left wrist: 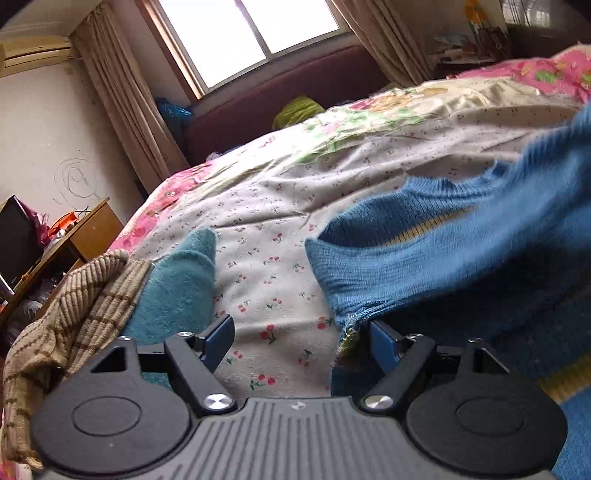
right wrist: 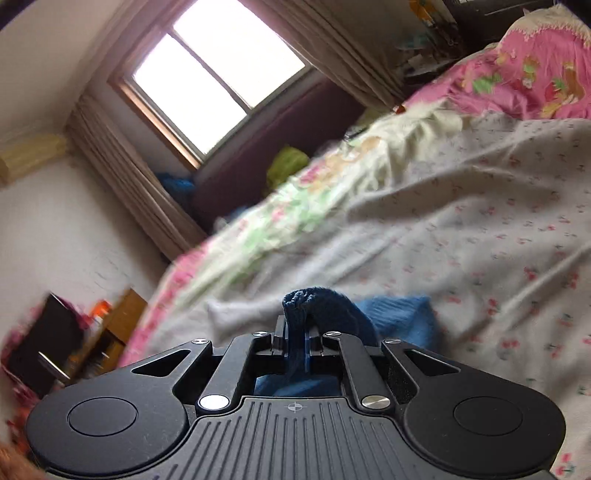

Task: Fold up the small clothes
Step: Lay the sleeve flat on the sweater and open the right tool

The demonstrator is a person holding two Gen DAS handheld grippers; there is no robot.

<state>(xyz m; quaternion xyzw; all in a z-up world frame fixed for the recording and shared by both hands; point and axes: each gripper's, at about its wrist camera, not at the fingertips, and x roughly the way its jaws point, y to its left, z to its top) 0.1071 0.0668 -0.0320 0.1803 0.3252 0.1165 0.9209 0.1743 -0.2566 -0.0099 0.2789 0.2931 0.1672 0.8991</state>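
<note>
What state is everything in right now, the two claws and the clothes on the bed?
Left gripper: open, holding nothing, low over the bedsheet.
Right gripper: shut on a bunched fold of the blue sweater.
Blue sweater: partly lifted, unfolded, blurred by motion.
Teal garment: lying loose, unfolded, beside the left gripper.
Tan striped garment: crumpled, unfolded.
Bedsheet: wrinkled.
Curtains: drawn open.

Bright window, beige curtains, white wall, floral bedsheet, wooden desk

Both wrist views low, close over bed, tilted, facing window (right view blurred, seemingly nearer).
</note>
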